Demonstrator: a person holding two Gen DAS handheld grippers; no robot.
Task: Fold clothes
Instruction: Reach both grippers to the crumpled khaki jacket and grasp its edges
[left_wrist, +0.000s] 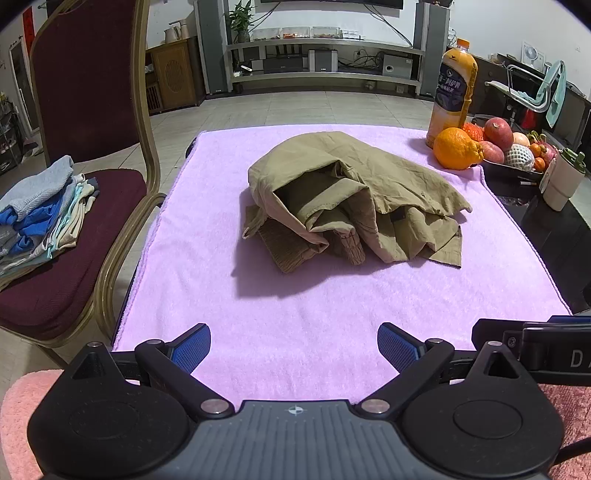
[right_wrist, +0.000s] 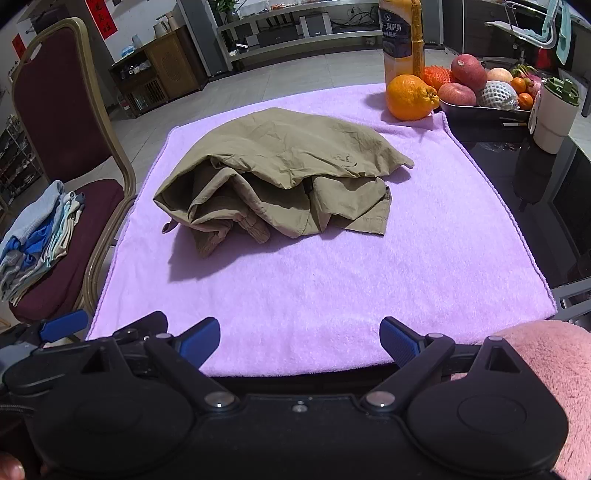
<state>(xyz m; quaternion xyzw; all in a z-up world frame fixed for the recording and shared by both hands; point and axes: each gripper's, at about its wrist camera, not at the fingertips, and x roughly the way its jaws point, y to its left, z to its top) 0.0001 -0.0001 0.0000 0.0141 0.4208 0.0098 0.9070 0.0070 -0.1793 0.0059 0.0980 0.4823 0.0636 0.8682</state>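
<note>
A crumpled khaki garment lies in a heap on the pink towel that covers the table; it also shows in the right wrist view. My left gripper is open and empty, held over the towel's near edge, well short of the garment. My right gripper is open and empty too, at the near edge of the towel. Its body shows at the right edge of the left wrist view. Part of the garment's underside is hidden in its folds.
A dark red chair at the left holds a stack of folded clothes. At the far right stand a juice bottle, a large orange, a tray of fruit and a white cup.
</note>
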